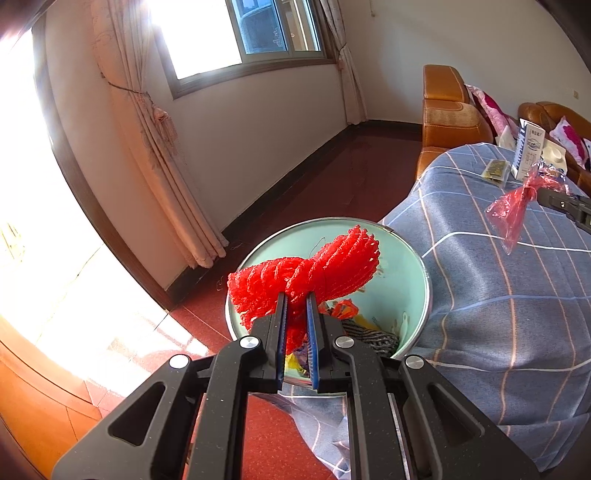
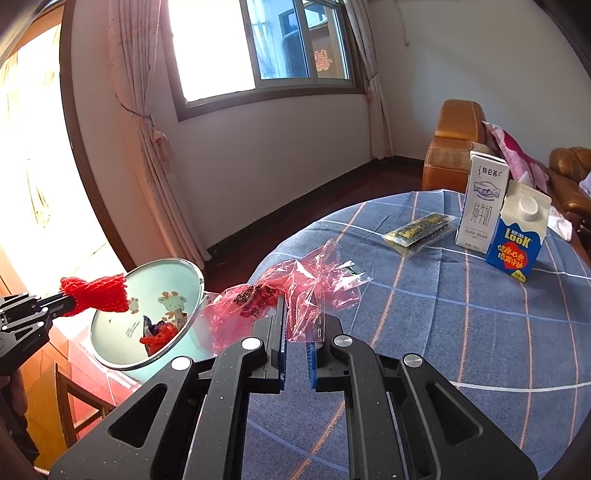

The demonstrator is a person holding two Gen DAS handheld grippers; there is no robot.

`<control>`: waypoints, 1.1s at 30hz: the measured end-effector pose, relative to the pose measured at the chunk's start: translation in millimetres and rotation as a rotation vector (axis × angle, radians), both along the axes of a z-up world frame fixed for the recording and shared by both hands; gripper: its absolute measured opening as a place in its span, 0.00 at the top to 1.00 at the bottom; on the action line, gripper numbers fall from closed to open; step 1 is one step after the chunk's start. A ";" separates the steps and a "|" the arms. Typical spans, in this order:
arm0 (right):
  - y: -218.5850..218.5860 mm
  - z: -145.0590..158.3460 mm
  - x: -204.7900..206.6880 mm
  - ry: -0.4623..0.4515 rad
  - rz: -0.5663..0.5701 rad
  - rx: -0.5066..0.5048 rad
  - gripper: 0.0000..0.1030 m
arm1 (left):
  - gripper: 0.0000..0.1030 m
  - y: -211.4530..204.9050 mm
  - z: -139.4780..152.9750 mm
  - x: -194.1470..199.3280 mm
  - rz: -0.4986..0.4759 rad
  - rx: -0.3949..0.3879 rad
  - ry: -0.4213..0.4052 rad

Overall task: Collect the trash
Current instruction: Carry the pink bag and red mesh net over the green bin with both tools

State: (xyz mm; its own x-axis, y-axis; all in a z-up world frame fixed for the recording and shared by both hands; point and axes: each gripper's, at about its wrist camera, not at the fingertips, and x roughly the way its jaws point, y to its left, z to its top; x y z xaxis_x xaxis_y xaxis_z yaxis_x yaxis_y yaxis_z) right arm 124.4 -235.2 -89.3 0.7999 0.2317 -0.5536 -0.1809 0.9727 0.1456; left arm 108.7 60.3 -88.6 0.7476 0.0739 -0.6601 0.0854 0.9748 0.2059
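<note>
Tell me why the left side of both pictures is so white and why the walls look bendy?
Left wrist view: sunlight through the window and the doorway washes the left edge out to white, while the red net stays sharp. Right wrist view: the same glare on the left; the fisheye lens bends the window frame and rounds the table.

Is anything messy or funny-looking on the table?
A little. The blue carton leans against the white milk carton instead of standing straight. A flat gold-and-black packet lies loose on the checked tablecloth. Nothing looks spilled.
</note>
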 end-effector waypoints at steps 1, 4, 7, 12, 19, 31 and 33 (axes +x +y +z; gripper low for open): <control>2.3 0.6 1.2 -0.002 0.003 -0.002 0.91 | 0.91 1.3 0.0 0.5 0.005 0.000 0.000; 9.8 2.8 5.5 -0.006 0.015 -0.005 0.91 | 0.91 7.2 -0.2 0.9 0.021 0.003 -0.001; 18.4 4.6 9.1 -0.010 0.032 -0.013 0.91 | 0.91 12.7 -0.4 1.1 0.036 0.013 -0.004; 29.6 8.2 13.9 -0.016 0.052 -0.021 0.91 | 0.91 21.4 0.8 1.0 0.057 0.027 -0.009; 48.3 8.6 22.0 -0.013 0.086 -0.034 0.91 | 0.91 29.0 2.6 3.0 0.080 0.054 -0.017; 75.2 5.3 32.6 -0.005 0.130 -0.045 0.90 | 0.91 42.4 1.5 8.2 0.120 0.091 -0.016; 79.4 5.1 34.1 -0.005 0.139 -0.048 0.90 | 0.91 43.2 1.4 10.6 0.124 0.093 -0.016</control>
